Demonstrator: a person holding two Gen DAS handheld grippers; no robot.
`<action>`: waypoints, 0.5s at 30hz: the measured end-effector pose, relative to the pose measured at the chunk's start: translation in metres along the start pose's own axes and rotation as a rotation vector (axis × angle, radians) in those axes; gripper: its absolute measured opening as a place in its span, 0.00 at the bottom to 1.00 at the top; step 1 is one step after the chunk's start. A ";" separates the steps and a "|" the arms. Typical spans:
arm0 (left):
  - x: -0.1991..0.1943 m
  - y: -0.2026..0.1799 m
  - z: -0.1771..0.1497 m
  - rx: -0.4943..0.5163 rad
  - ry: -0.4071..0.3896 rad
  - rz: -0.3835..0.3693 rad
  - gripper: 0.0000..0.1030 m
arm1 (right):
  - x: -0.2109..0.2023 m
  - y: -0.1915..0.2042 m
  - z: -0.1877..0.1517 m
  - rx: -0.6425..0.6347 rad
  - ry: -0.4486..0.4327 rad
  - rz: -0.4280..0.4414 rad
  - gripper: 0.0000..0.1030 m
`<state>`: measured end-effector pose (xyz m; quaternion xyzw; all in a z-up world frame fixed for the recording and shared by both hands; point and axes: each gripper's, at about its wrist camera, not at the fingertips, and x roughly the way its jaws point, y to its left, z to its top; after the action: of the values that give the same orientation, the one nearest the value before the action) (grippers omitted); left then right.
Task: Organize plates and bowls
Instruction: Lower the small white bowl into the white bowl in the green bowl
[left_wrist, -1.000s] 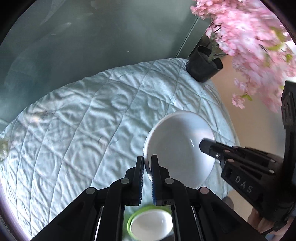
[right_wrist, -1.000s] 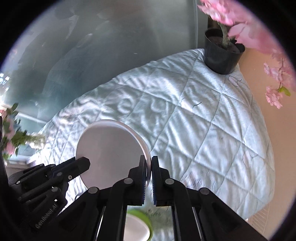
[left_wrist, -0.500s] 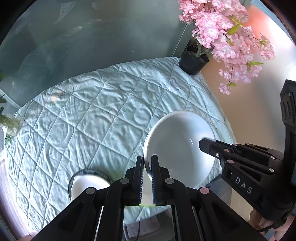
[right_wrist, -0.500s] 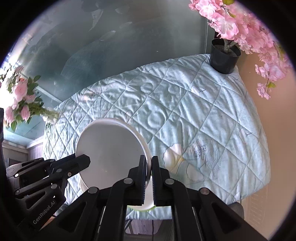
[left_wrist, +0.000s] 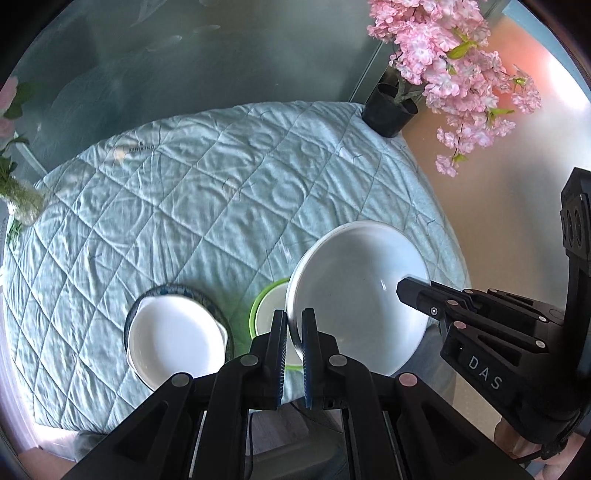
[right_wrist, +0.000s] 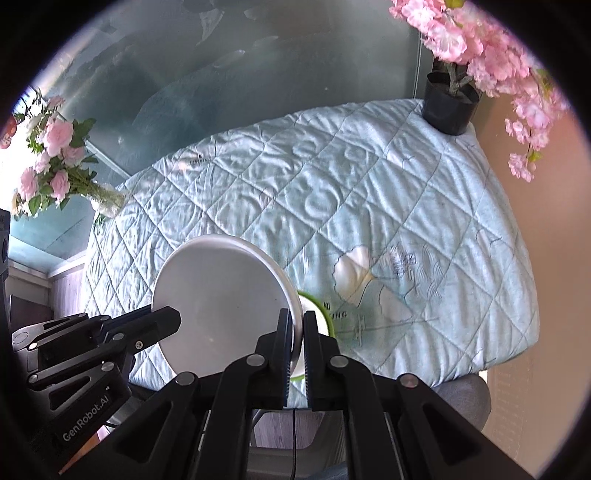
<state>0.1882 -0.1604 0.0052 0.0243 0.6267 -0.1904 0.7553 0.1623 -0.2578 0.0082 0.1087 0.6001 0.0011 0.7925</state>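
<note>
Step in hand: carrying white plate (left_wrist: 356, 291), lifted clear above quilted tabletop (left_wrist: 207, 206), both grippers sharing it.
Left gripper (left_wrist: 293, 332): jaws clenched on plate's near-left rim.
Right gripper (right_wrist: 294, 334): jaws clenched on opposite rim of same plate (right_wrist: 221, 302).
Plate position: tilted, hanging over near tabletop edge, partly above green-rimmed bowl (left_wrist: 269, 306).
Other ware: white handled dish (left_wrist: 173, 338) nested on dark patterned plate (left_wrist: 207, 295), just beside green-rimmed bowl.
Next move, judged: lowering plate level onto a stack or bare cloth, both grips loosening together.
Risk, judged: uneven release tipping plate off edge.
</note>
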 end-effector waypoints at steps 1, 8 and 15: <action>0.003 0.003 -0.003 -0.007 0.004 -0.003 0.04 | 0.002 0.001 -0.002 -0.004 0.005 0.000 0.05; 0.026 0.017 -0.017 -0.038 0.043 -0.010 0.04 | 0.021 0.004 -0.014 0.004 0.047 0.004 0.05; 0.059 0.031 -0.024 -0.061 0.092 -0.019 0.04 | 0.046 0.002 -0.017 0.005 0.093 0.003 0.06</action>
<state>0.1840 -0.1399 -0.0628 0.0041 0.6664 -0.1768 0.7243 0.1592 -0.2466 -0.0390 0.1113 0.6362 0.0057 0.7634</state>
